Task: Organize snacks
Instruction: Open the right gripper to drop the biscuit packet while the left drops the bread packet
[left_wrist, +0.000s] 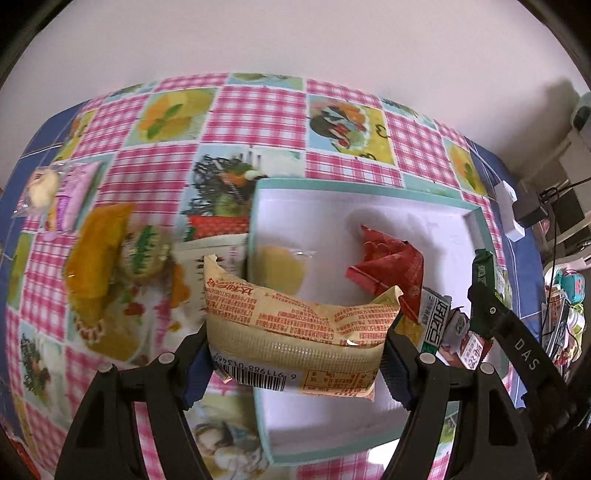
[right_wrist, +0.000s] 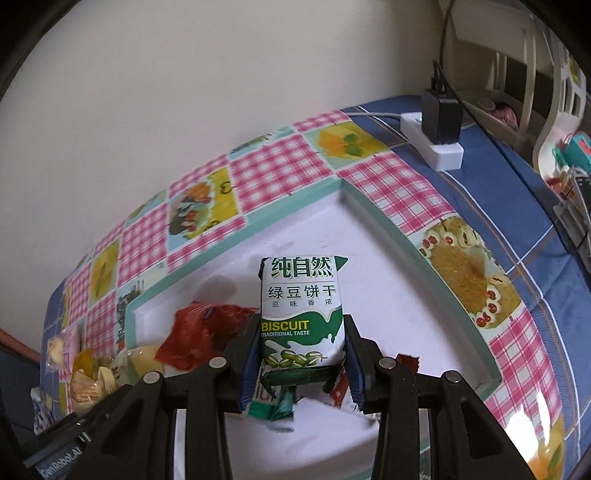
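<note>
1. Pale wall behind; tabletop (left_wrist: 258, 110) under a pink-check cloth with fruit panels. White tray (left_wrist: 476, 218) with a teal rim sits on it, well inside both views.
2. Left tongs (left_wrist: 295, 354) clamp the beige bread packet (left_wrist: 295, 325) across its ends. Its long axis runs crosswise to the fingers. It hangs over the tray's near-left rim, partly outside.
3. Right tongs (right_wrist: 300, 354) pinch the green biscuit packet (right_wrist: 301, 306) by its lower sides, upright, long axis pointing away from the tongs, above the tray floor.
4. Already in the tray: red packet (left_wrist: 388, 266), a pale round cake (left_wrist: 280, 269), and small sachets (left_wrist: 439, 321) at the near-right corner.
5. Loose snacks (left_wrist: 96, 258) lie left of the tray on the cloth.
6. Judgement: the biscuit packet is nearer release; the bread packet seems to need a shift right to clear the rim.
</note>
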